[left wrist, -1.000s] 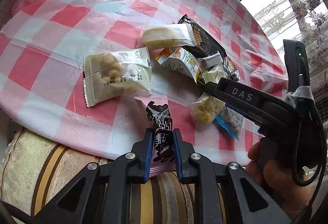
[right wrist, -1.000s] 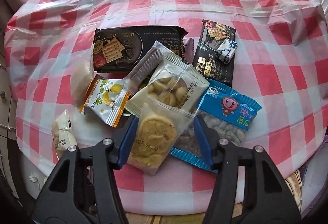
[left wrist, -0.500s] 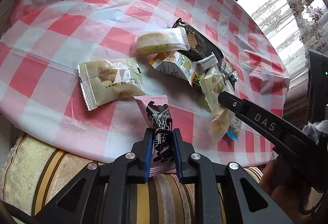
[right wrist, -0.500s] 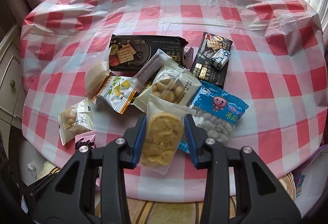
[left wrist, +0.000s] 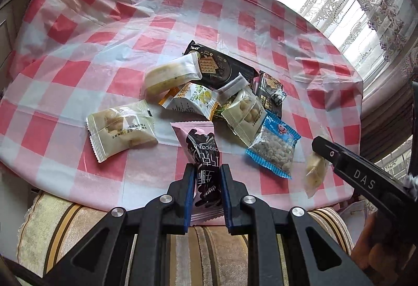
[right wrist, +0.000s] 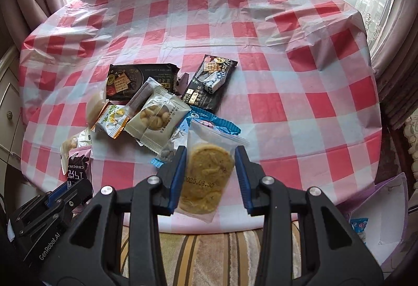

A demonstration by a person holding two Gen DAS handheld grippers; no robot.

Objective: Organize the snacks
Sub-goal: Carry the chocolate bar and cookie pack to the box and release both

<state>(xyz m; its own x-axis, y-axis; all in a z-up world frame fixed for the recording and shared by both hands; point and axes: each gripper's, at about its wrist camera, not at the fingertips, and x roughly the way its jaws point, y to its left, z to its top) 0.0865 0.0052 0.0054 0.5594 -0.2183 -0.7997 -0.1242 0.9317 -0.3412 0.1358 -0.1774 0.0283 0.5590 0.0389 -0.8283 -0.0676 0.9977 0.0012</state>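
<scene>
Both wrist views look steeply down, sharing the checked table (left wrist: 183, 24).

Table (right wrist: 287, 92) under a red-and-white checked cloth (left wrist: 109, 82).
Snack packets (right wrist: 156, 118) lie heaped near its front edge; a blue one (left wrist: 274, 147) and a pale one (left wrist: 120, 129) lie beside, perhaps touching.

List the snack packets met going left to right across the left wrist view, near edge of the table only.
White nut-cookie packet → pink chocolate packet held in the left gripper → blue peanut packet → clear cookie packet in the right gripper.
</scene>
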